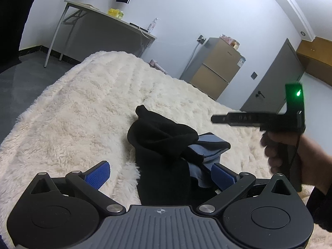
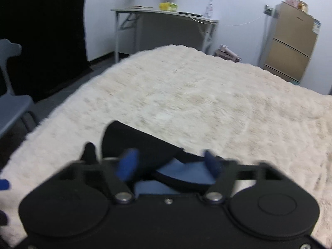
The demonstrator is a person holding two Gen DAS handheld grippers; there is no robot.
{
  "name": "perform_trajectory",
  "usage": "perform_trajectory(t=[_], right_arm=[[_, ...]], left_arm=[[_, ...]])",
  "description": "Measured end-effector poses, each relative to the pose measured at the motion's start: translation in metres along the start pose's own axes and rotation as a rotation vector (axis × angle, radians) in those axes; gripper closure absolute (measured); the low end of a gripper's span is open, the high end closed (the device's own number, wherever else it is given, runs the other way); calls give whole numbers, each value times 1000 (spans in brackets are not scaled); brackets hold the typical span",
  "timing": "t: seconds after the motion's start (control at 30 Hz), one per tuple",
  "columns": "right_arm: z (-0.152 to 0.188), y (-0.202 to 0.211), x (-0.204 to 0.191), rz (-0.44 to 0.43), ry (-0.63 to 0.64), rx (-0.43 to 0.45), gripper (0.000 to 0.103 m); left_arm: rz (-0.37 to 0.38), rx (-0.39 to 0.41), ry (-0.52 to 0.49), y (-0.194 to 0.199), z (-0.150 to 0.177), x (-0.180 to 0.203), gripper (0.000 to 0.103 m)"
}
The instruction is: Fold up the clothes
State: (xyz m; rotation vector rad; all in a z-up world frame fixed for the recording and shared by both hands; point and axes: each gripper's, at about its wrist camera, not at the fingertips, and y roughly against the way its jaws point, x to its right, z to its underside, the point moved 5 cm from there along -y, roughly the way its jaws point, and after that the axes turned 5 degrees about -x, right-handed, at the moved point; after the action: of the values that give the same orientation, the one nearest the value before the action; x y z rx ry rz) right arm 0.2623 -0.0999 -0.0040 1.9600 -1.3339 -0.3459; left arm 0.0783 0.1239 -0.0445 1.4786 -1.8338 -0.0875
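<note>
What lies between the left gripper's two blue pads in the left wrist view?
The black garment and a blue cloth lie between the open left gripper's pads, on the fluffy cream blanket.

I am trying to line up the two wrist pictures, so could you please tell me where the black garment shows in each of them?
Left wrist view: the black garment lies bunched at lower centre on the cream blanket, partly over a blue cloth, just ahead of the fingers.
Right wrist view: the black garment sits at lower centre-left, running between the fingers.
Shared landmark: the grey table against the far wall.
</note>
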Motion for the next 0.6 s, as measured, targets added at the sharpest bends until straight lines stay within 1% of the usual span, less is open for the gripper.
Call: perform_trajectory(t=[0.17, 0.2, 0.23, 0.27, 0.3, 0.33, 0.37, 0.43, 0.6], right_arm=[[34, -47, -14, 47, 52, -132, 23], [39, -53, -18, 49, 63, -145, 28], [43, -59, -22, 21, 59, -161, 48], [48, -65, -26, -22, 48, -180, 62], [50, -67, -27, -40, 36, -189, 77], [48, -66, -27, -40, 26, -186, 88], [45, -64, -28, -39, 17, -179, 95], [41, -59, -27, -37, 15, -164, 100], [22, -24, -14, -18, 2, -67, 101]], left_arm=[[2, 7, 0, 2, 0, 0, 0], [2, 8, -1, 3, 0, 0, 0], [2, 9, -1, 4, 0, 0, 0], [1, 10, 0, 5, 0, 0, 0], [0, 10, 2, 5, 0, 0, 0], [0, 11, 3, 6, 1, 0, 0], [0, 11, 4, 6, 1, 0, 0], [1, 14, 6, 6, 0, 0, 0], [5, 11, 4, 4, -1, 0, 0]])
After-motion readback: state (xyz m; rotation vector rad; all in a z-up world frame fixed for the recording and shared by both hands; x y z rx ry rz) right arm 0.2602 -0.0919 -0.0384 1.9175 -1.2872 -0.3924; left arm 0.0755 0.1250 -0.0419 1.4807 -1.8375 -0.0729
